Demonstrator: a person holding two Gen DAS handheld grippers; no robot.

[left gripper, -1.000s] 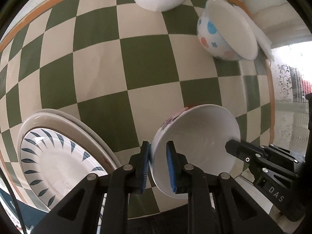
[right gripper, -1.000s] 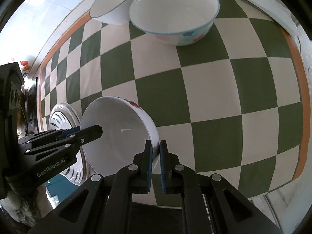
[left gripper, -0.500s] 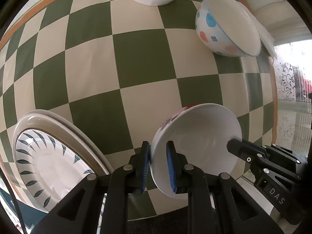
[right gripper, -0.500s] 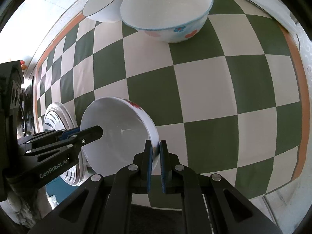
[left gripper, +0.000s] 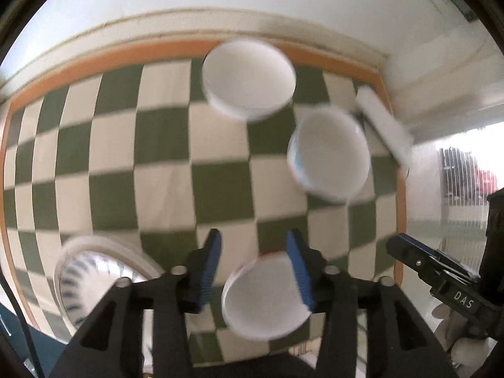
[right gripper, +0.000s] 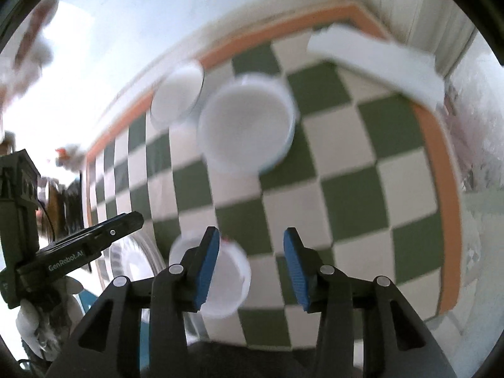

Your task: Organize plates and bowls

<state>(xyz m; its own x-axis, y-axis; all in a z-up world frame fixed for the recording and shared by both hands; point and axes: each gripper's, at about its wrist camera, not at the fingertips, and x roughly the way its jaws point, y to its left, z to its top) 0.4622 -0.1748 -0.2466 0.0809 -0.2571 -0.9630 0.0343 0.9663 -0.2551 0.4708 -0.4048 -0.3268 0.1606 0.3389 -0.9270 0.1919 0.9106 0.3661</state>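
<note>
1. Both now views are motion-blurred; detail is soft.
2. Left wrist view, lower left: plates (left gripper: 94, 280), stacked, blue leaf marks on the top one, on the green-and-cream checked cloth (left gripper: 163, 145).
3. Bottom centre: left gripper (left gripper: 255, 263), jaws spread and just been opening. Nothing is pinched. The near bowl (left gripper: 261, 299) sits on the cloth below the gap, its rim passing behind the right-hand pad; pads look clear of it.
4. Top centre: plain white bowl (left gripper: 249, 78) near the orange border.
5. Right of centre: bowl with a blue rim (left gripper: 330, 154), just beside a white strip (left gripper: 384, 126) at the cloth's corner.
6. Lower right: the right gripper's black finger reaches in from the edge, apart from the near bowl.
7. Right wrist view, left edge: left gripper body, black, finger pointing toward centre; plates partly hidden behind it.
8. Bottom centre: right gripper (right gripper: 251, 258), jaws spread, just been opening, nothing between the pads. Near bowl lies lower left of the gap, partly behind the left-hand pad; contact can't be told through the blur.
9. Upper centre: white bowl, and the blue-rimmed bowl to its right, close together.
10. Upper right: white strip across the cloth's corner.
</note>
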